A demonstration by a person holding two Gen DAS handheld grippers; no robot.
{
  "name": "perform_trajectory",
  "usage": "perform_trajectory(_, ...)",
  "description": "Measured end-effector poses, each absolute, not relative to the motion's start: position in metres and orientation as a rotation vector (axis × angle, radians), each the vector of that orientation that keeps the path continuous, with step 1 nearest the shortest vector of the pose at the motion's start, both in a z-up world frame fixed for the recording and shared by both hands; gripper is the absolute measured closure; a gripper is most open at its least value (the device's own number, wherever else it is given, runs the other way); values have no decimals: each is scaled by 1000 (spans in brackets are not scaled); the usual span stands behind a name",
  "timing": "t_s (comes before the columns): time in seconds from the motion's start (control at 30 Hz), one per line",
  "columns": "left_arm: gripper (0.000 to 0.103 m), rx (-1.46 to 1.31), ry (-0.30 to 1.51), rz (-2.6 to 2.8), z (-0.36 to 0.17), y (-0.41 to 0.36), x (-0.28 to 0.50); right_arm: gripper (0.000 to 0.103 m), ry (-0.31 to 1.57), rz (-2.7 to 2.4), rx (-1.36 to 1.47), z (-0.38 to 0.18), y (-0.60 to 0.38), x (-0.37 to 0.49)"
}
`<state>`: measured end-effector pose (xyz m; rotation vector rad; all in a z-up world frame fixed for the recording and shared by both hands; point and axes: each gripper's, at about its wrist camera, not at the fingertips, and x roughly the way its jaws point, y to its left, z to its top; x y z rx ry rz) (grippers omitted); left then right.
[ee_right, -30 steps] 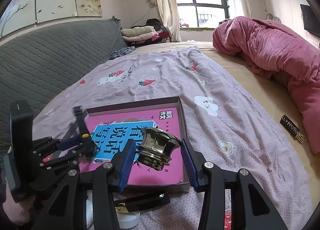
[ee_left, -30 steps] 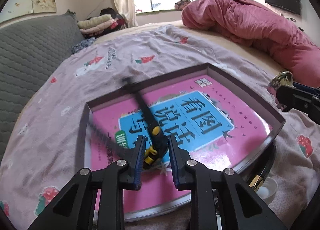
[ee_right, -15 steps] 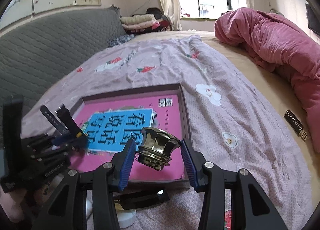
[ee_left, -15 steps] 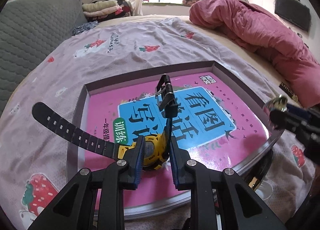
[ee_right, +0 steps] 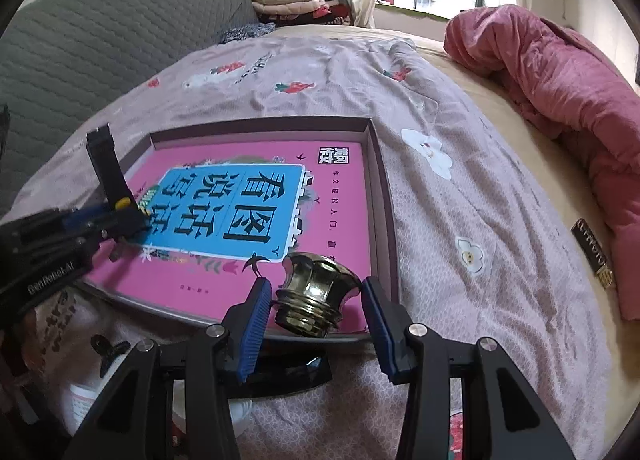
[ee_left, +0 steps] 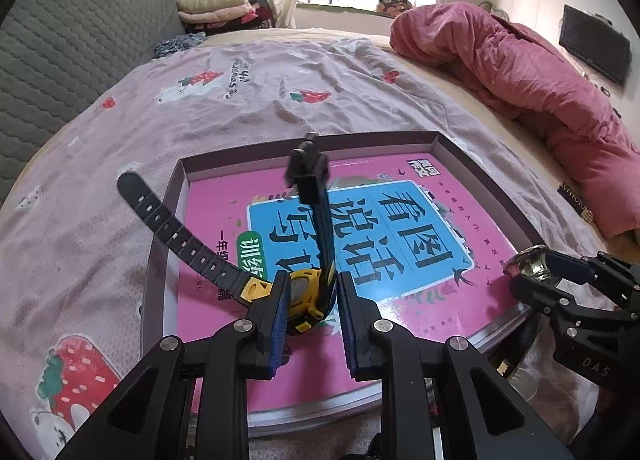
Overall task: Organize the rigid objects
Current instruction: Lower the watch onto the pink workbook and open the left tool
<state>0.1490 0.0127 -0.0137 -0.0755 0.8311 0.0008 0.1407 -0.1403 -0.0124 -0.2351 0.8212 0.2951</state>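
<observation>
Gripper on my left (ee_left: pixel 309 302) is pinching a yellow-and-black watch (ee_left: pixel 306 296) by its case, pads pressed against both sides. One strap (ee_left: pixel 180 238) sticks out left past the wall of the shallow box (ee_left: pixel 160 244); the other strap (ee_left: pixel 316 196) stands up over the box. The watch hangs above the near left part of the pink book (ee_left: pixel 400 220) lying in that box, which sits on the bed (ee_left: pixel 100 188). At the near right corner of the box, my right gripper (ee_right: pixel 316 304) holds a brass knob (ee_right: pixel 316 298) between its blue pads, over the book's edge. Beyond the box, to the right, a pink quilt (ee_right: pixel 560 72) lies bunched on the bed.
</observation>
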Motion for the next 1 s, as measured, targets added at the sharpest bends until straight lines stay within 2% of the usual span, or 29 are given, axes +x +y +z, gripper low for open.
perform_trajectory(1.0,78,-246,855,-5,-19,39,149,56,840,274,-222,-7,-148,139)
